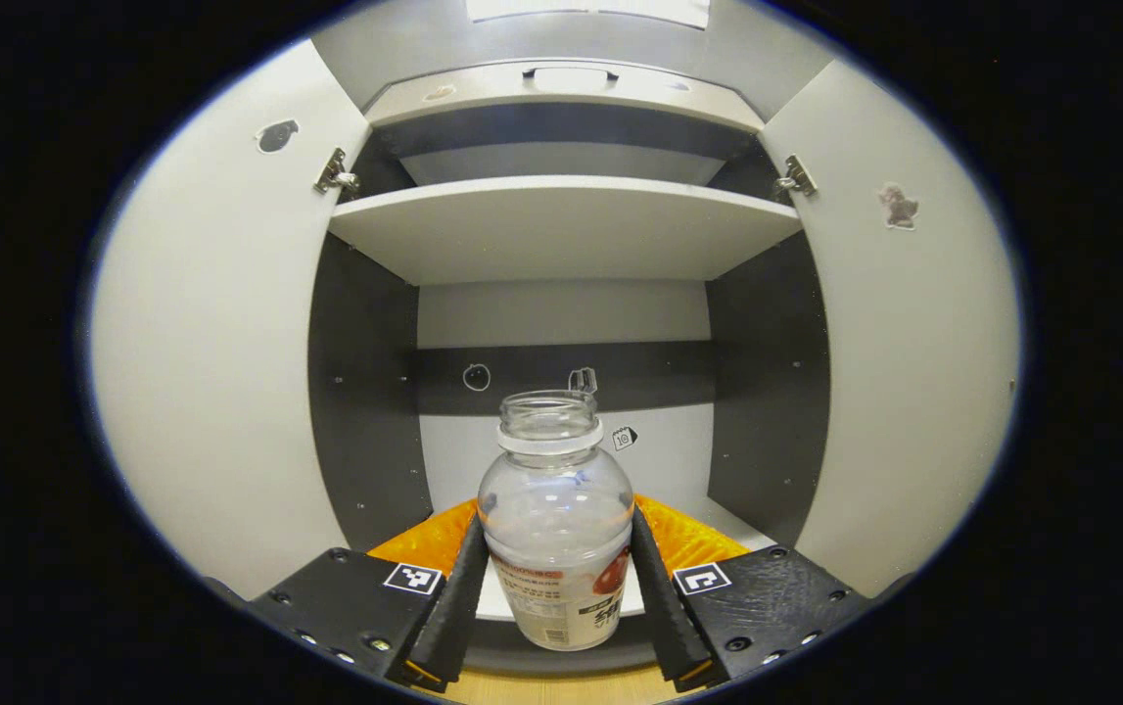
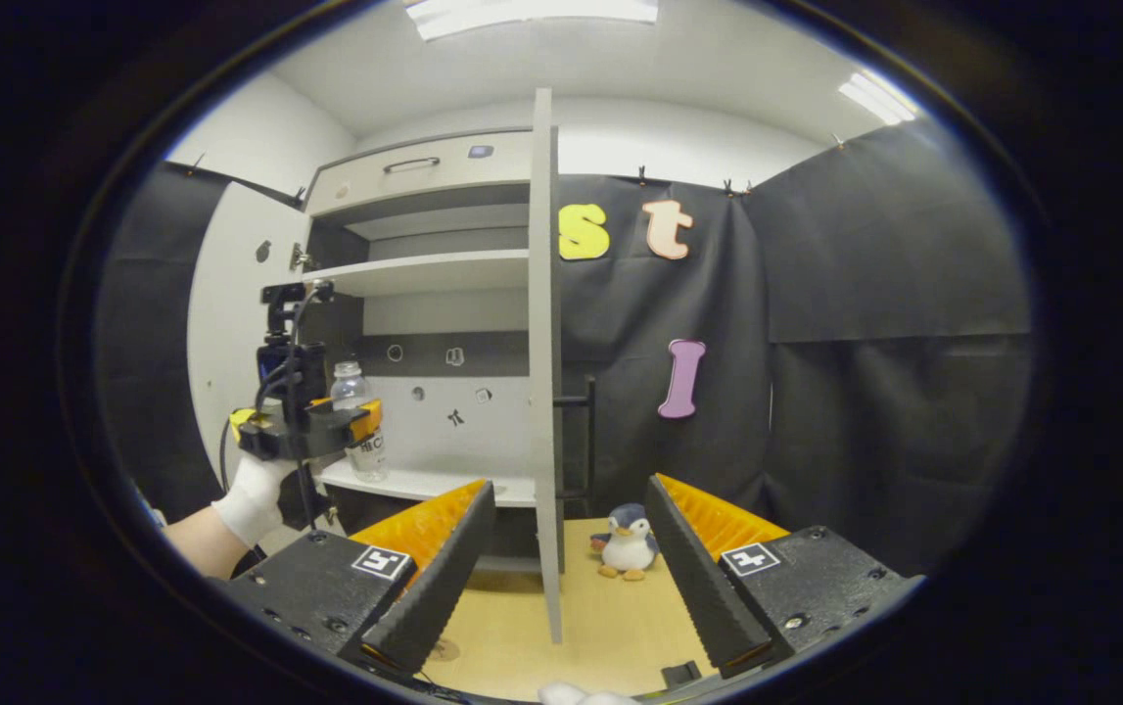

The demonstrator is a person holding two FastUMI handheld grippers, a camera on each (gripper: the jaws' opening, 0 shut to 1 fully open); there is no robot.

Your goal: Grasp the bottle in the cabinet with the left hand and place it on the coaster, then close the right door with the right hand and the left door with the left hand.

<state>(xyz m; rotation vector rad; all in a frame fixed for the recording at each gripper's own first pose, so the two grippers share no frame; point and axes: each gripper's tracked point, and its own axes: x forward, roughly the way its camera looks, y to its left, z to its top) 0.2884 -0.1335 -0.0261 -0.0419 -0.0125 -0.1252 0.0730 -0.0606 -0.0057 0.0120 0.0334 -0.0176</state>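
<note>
The cabinet [image 1: 561,225] stands with both doors wide open, and the bottle [image 1: 555,519] is upright at the front edge of its lower shelf [image 2: 424,482]. The left hand-held gripper [image 1: 555,597] has both fingers pressed on the bottle's lower body (no cap on it). I would draw it out level, without tilting. The right hand-held gripper [image 2: 561,568] waits open, holding nothing, near the right door [image 2: 545,392].

We see the cabinet's pale lower shelf [image 2: 424,482] with the clear bottle [image 1: 557,519] above its near edge; contact is hidden. The upper shelf [image 1: 561,227] is bare. Right of it, a toy penguin [image 2: 628,542] stands on the wooden table [image 2: 610,627].
</note>
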